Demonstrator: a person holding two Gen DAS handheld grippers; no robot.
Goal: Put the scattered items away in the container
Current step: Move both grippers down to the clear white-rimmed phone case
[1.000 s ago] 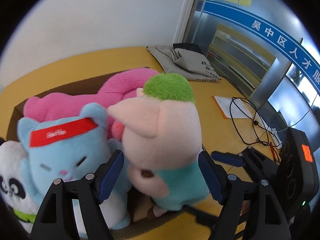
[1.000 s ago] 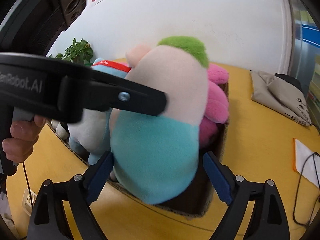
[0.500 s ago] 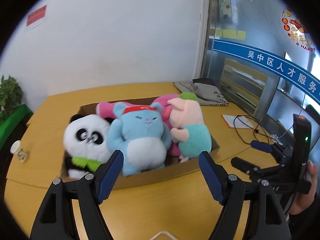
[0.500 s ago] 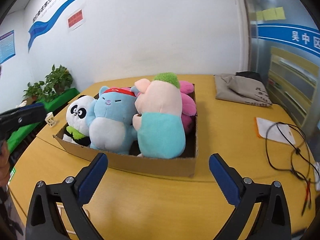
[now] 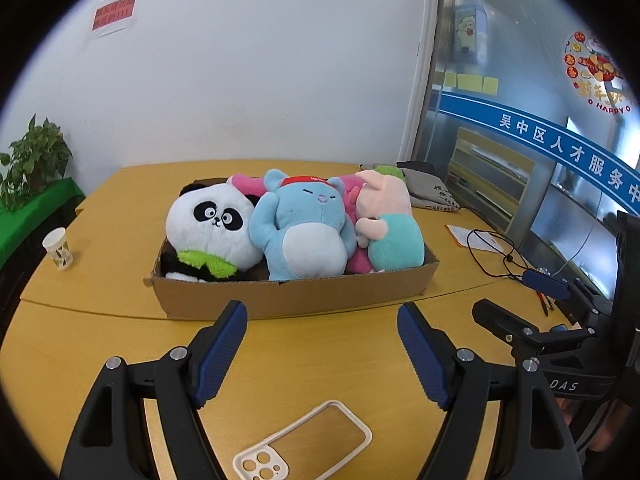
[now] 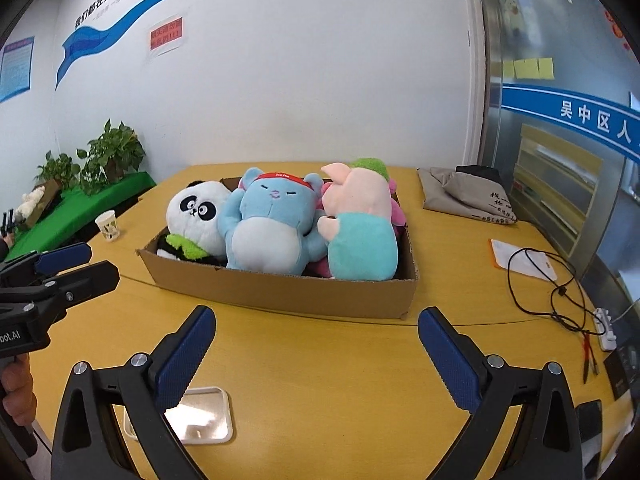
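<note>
A cardboard box stands on the yellow table and holds several plush toys: a panda, a blue bear with a red headband, a pink toy mostly hidden behind, and a pink pig in teal. My left gripper is open and empty, back from the box's front wall. My right gripper is open and empty, also in front of the box. Each gripper shows in the other's view: right, left.
A phone case lies on the table near me. A paper cup stands at the left. A grey bag, papers and black cables lie at the right. Plants stand beyond the table's left edge.
Both grippers have pulled back from the pig toy and the box, both open. The pig stays in the box's right end. The phone case has come into view.
</note>
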